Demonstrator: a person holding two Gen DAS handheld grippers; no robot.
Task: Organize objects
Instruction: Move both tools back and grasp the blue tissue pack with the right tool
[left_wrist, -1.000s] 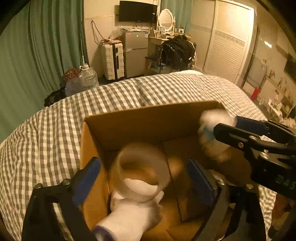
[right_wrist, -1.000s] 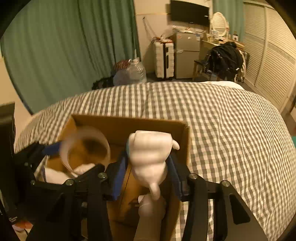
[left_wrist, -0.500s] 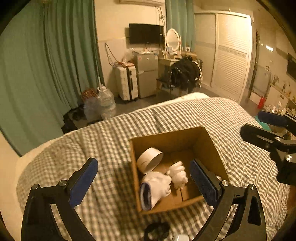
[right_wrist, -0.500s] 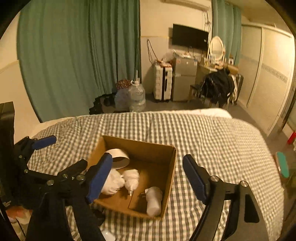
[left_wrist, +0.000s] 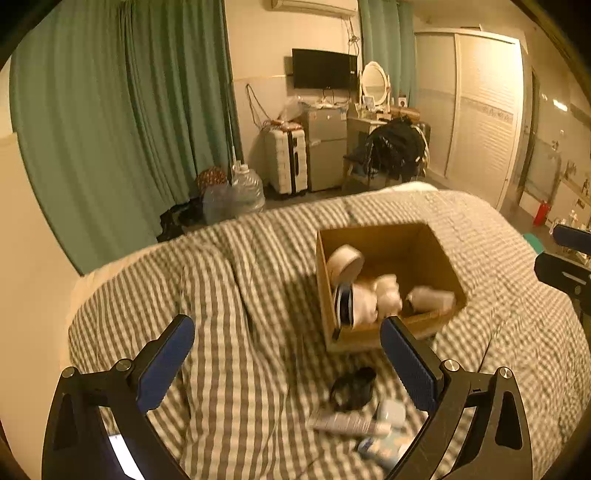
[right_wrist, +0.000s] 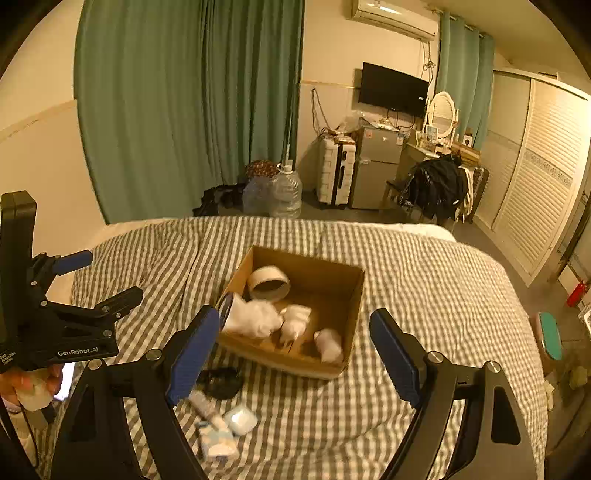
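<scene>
A cardboard box (left_wrist: 436, 243) (right_wrist: 354, 295) sits on the checked bed. It holds a tape roll (left_wrist: 345, 260) (right_wrist: 268, 283), a white sock with a dark cuff (left_wrist: 360, 304) (right_wrist: 251, 315), a white hand-shaped piece (right_wrist: 295, 319) and a white bottle (right_wrist: 328, 343). On the bedspread in front of the box lie a black coiled item (left_wrist: 352, 386) (right_wrist: 219, 380), a white tube (left_wrist: 349, 422) (right_wrist: 205, 404), a small white case (left_wrist: 391, 411) (right_wrist: 240, 419) and a pale blue packet (right_wrist: 218, 443). My left gripper (left_wrist: 288, 363) and right gripper (right_wrist: 291, 352) are open, empty, raised above the bed.
The checked bedspread (left_wrist: 229, 295) covers the bed. Beyond it are green curtains (right_wrist: 184, 110), water jugs (right_wrist: 284, 192), a suitcase (right_wrist: 336, 171), a small fridge (right_wrist: 376, 166) and a wardrobe (right_wrist: 535, 184). The left gripper also shows in the right wrist view (right_wrist: 74, 295).
Both grippers released the tape roll and the white hand-shaped piece into the box, then pulled up and back from it. The loose items in front of the box came into view.
</scene>
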